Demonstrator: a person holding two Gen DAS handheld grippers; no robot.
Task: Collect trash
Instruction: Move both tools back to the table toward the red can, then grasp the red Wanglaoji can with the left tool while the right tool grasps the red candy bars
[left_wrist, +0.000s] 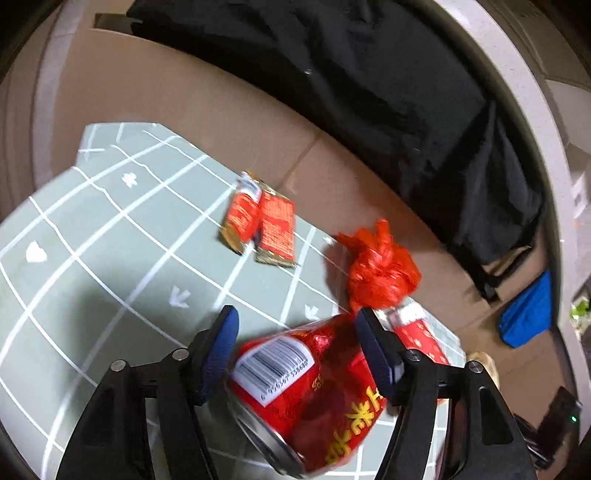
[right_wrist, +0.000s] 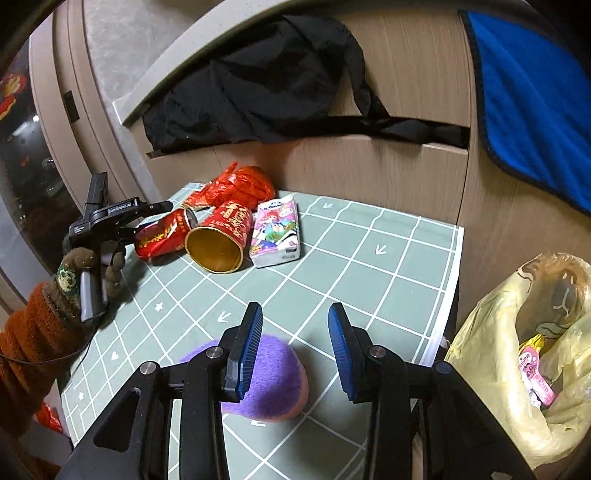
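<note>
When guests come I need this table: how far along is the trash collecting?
Early. Done: some wrappers lie in the yellow bag. In hand: the left tool straddles the red can, not yet gripping; the right tool is empty. Left: the gold-lined cup, crumpled red plastic, flattened red cartons.

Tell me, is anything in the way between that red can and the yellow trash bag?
Yes, along the mat: the cup and tissue pack lie beside the can toward the bag, with the right gripper nearer it. Lifted over them, nothing visible blocks it.
</note>
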